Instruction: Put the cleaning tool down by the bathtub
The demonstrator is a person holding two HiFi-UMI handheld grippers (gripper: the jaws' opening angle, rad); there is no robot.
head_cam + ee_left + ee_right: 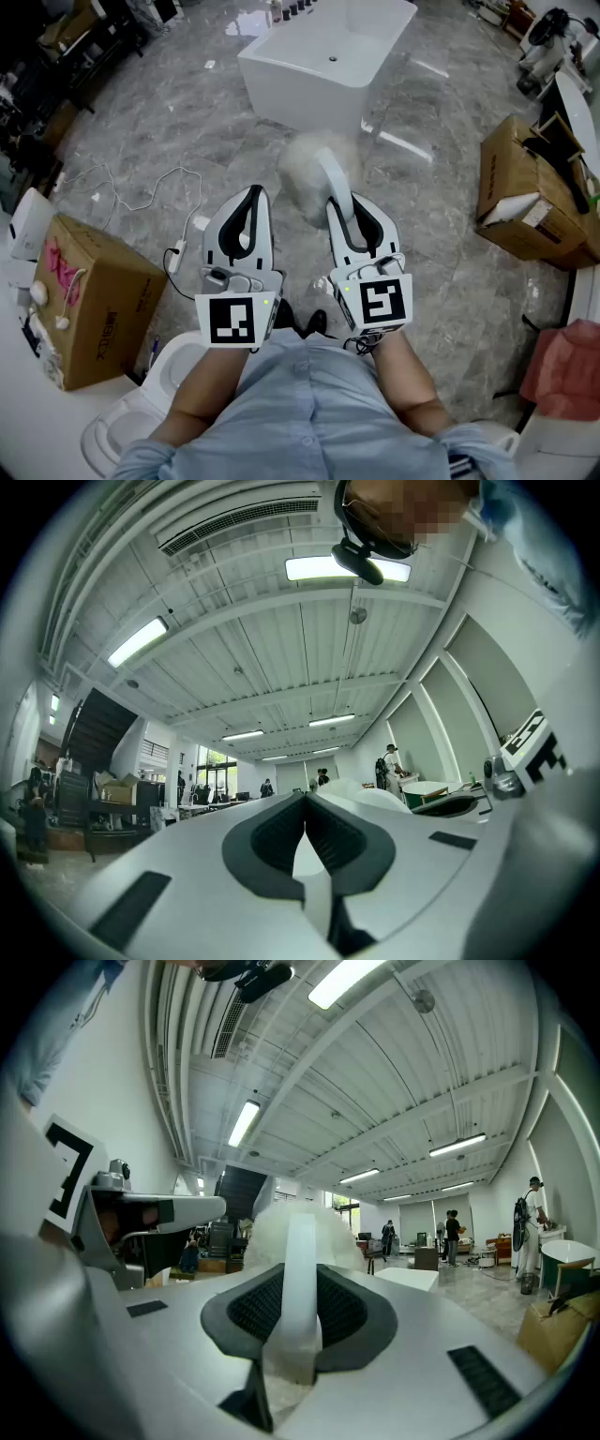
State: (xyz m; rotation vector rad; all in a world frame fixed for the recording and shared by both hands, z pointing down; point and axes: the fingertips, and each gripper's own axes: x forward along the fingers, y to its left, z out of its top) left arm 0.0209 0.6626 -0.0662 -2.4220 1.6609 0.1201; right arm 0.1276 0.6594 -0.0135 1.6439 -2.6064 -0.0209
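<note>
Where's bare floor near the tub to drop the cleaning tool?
Bare floor between the bathtub and the right cardboard box, and left of the bathtub beyond the cable. Crowded lower left: left cardboard box, toilet.

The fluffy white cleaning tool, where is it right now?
The fluffy white cleaning tool is mid-frame in the head view, its handle clamped in the right gripper, its head pointing at the white rectangular bathtub ahead.

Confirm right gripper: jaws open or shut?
Shut: the right gripper is clamped on the cleaning tool. Its own view shows the white handle pinched between both jaws, fluffy head beyond them.
</note>
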